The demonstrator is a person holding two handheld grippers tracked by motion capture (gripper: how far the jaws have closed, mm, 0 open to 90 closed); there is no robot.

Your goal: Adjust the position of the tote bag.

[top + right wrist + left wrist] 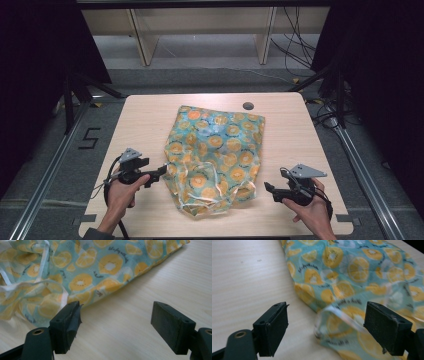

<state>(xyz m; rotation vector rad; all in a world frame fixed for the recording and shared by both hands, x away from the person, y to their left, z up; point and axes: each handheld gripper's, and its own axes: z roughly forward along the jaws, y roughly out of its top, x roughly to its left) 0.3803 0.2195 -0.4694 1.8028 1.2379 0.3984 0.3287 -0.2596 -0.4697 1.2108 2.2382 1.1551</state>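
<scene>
Crumpled teal fabric bag printed with orange citrus slices [215,160], lying mid-frame on the pale wooden table [150,115]; left gripper [161,172], lower left, jaws open, pointing at the bag's left edge; right gripper [268,190], lower right, jaws open, aimed at its right edge, each in a hand entering from below.

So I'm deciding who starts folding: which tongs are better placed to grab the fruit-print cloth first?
Left. The left tongs are open at the cloth, a fold already between their jaws. The right tongs, also open, face bare table.
</scene>
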